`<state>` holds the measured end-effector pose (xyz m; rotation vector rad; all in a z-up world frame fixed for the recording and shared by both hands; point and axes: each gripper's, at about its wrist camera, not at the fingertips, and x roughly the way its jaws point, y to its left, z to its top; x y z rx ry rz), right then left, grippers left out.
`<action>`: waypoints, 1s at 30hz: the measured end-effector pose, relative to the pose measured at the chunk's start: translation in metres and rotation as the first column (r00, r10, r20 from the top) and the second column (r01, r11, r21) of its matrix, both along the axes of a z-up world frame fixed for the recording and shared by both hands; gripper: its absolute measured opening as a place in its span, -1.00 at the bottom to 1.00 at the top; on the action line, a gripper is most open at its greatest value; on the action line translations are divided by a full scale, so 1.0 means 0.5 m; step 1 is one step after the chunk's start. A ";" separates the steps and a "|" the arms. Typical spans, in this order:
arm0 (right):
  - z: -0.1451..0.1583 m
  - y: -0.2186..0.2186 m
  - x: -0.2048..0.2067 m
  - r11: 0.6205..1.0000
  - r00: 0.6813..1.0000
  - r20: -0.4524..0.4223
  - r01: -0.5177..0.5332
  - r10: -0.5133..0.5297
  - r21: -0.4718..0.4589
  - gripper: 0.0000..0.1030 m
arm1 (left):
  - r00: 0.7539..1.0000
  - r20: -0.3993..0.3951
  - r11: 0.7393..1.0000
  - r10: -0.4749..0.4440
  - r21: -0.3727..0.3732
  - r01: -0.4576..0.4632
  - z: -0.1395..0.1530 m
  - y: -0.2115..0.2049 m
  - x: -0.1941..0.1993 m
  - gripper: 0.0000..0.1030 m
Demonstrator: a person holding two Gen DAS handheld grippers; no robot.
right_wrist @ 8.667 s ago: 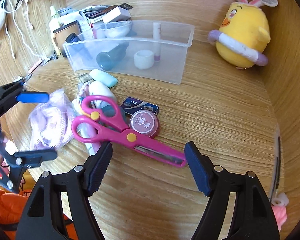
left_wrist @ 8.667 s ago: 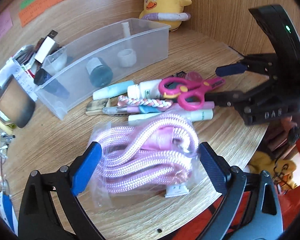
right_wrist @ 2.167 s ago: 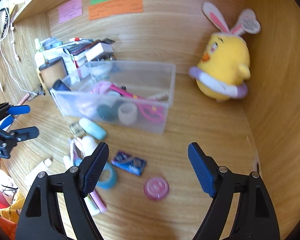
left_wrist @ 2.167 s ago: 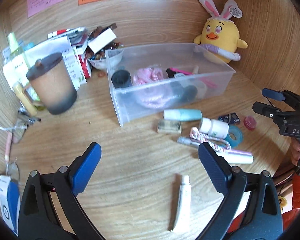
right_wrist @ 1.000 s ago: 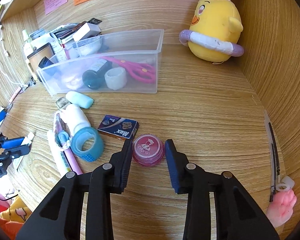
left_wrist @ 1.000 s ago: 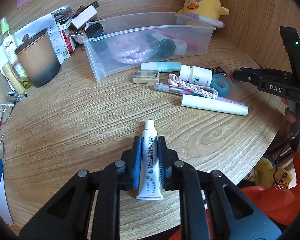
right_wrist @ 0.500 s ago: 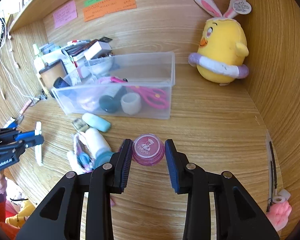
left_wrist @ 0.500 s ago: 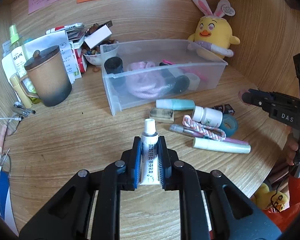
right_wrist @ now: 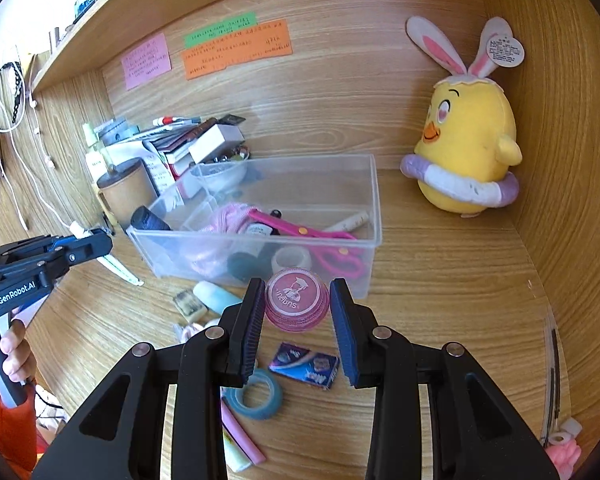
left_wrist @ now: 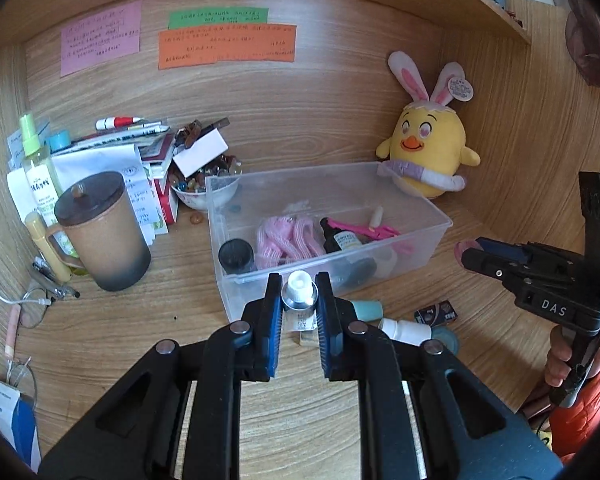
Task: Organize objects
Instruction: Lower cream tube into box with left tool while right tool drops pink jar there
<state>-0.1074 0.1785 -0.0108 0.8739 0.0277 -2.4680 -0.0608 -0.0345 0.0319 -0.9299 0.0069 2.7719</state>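
Observation:
My left gripper (left_wrist: 299,298) is shut on a small white ointment tube (left_wrist: 299,289), held in the air with its cap pointing at the near wall of the clear plastic bin (left_wrist: 236,280). The bin holds pink rope (left_wrist: 284,238), pink scissors (left_wrist: 364,230) and small bottles. My right gripper (right_wrist: 296,300) is shut on a round pink tin (right_wrist: 296,298), held above the desk just short of the bin's front wall (right_wrist: 364,276). Each gripper shows in the other's view: the right gripper (left_wrist: 484,258) and the left gripper (right_wrist: 96,246).
Loose on the desk in front of the bin: a blue tape roll (right_wrist: 254,396), a small dark box (right_wrist: 304,364), a teal tube (right_wrist: 216,294), a white bottle (left_wrist: 404,330). A brown lidded mug (left_wrist: 100,232) stands left, a yellow chick plush (right_wrist: 464,148) right, papers and books behind.
Both grippers have lifted their loads off the desk and moved up toward the bin. The tube now points end-on at the left camera.

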 end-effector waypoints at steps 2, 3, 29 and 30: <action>0.005 -0.008 -0.009 1.000 1.000 -0.004 -0.006 0.006 -0.002 -0.41 | 1.000 -0.015 1.000 -0.002 0.000 0.002 0.015 0.001 -0.007 -0.70; 0.008 -0.012 -0.014 1.000 1.000 -0.007 -0.006 0.006 -0.001 -0.41 | 1.000 -0.027 1.000 -0.004 -0.003 0.004 0.024 0.002 -0.012 -0.70; -0.022 -0.096 -0.185 0.996 0.998 0.066 -0.025 0.019 0.090 -0.41 | 0.997 0.071 0.993 0.035 -0.113 -0.027 -0.032 0.048 -0.196 -0.70; -0.025 -0.099 -0.188 0.995 0.997 0.069 -0.028 0.022 0.092 -0.41 | 0.996 0.082 0.994 0.028 -0.110 -0.019 -0.036 0.051 -0.202 -0.70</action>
